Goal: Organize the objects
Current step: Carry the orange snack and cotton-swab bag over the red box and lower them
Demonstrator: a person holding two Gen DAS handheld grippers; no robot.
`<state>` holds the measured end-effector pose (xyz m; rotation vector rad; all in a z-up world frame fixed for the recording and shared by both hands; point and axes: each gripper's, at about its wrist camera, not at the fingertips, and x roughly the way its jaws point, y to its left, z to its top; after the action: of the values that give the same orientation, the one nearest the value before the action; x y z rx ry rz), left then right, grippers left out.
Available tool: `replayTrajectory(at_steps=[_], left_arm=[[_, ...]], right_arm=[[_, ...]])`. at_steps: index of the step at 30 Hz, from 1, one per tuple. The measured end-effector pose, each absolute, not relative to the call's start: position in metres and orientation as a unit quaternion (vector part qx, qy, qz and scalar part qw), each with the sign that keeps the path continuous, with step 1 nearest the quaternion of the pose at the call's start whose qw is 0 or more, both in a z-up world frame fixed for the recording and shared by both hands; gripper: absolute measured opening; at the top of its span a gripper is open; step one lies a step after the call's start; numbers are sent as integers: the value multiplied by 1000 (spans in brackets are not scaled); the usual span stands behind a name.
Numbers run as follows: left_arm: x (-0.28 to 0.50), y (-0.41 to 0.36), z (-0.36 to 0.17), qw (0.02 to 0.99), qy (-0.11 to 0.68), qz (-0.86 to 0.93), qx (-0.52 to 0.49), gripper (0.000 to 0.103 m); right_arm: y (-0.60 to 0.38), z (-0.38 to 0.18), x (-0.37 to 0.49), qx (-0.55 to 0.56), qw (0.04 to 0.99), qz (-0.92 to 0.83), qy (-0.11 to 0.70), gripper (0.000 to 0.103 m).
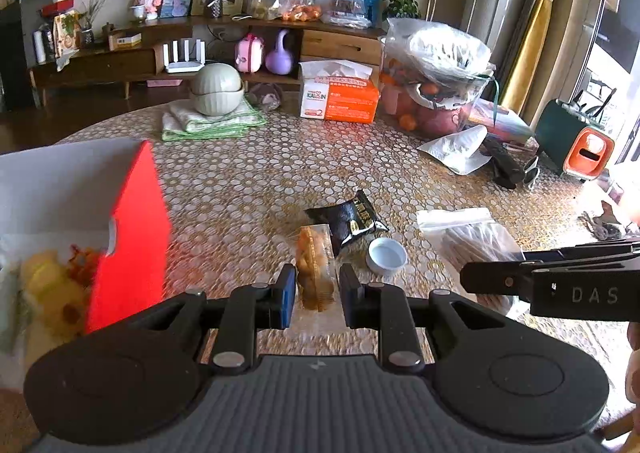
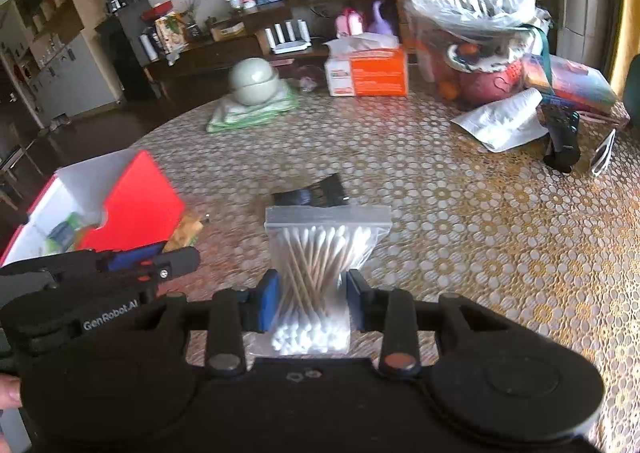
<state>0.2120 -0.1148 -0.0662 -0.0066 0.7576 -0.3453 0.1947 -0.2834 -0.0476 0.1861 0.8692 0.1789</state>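
Grippers both loaded: left gripper [image 1: 317,295] clamping orange snack packet [image 1: 315,273], right gripper [image 2: 313,299] pinching cotton swab bag [image 2: 320,261] mid-body, both hovering near red box [image 2: 132,205]. Risk: slick plastic slipping from pads; grippers crowding, colliding at box opening.

A home living room — TV shelf [image 1: 248,29] with toys, tissue box [image 1: 340,93], patterned table [image 1: 280,173].

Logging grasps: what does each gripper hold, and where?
Left gripper: snack packet, near end. Right gripper: cotton swab bag, pinched mid-body.
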Motion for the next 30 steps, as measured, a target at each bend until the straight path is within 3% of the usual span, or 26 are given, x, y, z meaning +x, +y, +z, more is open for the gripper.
replayTrajectory(at_steps=[30], left_arm=[[140,46,-21,936,331,-113,-27,22]], right_arm=[[-109,10,151,18,905,184,384,35]])
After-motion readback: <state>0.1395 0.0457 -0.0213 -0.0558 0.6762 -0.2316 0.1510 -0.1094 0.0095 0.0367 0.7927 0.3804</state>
